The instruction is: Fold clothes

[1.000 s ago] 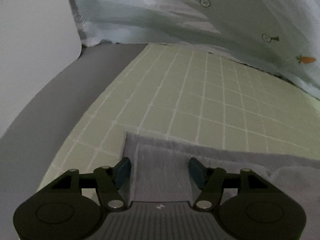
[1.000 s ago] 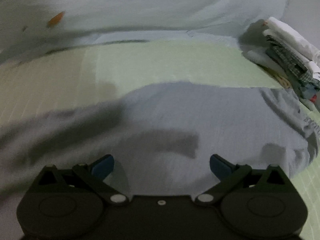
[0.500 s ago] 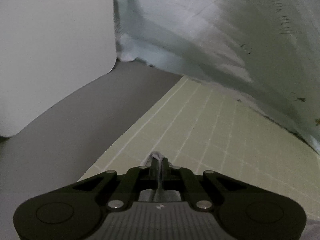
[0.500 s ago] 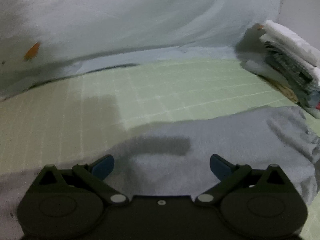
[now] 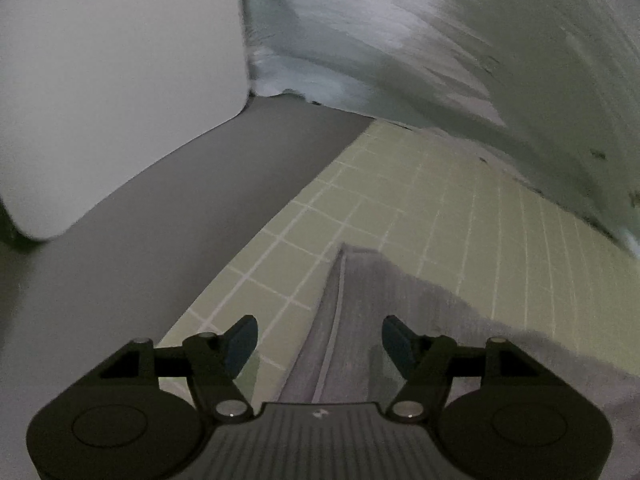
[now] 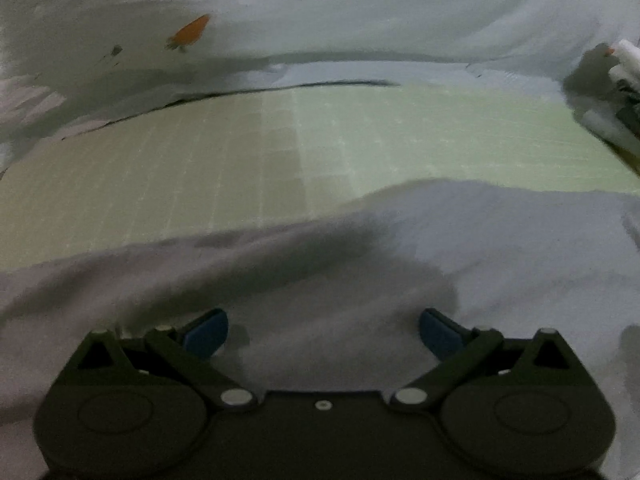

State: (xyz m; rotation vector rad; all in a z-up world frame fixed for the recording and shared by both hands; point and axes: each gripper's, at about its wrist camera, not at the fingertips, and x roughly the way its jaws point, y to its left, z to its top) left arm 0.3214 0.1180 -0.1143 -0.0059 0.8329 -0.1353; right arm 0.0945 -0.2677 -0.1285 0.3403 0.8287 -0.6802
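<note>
Both tools are spread wide, left tool (image 5: 319, 344) and right tool (image 6: 323, 330) gripping nothing, hovering over the gray garment (image 6: 400, 264) lying flat on the green grid mat (image 5: 420, 216).

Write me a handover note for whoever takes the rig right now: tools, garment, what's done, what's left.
Left tool: open, holding nothing, over the grey garment's hemmed corner.
Right tool: open, empty, over the same grey garment.
Garment lies spread, somewhat rumpled, on the green grid mat; no clean fold visible.
Folded clothes stack sits at the mat's far right.
Left: grasp the edges, fold the garment, add it to the stack.
</note>
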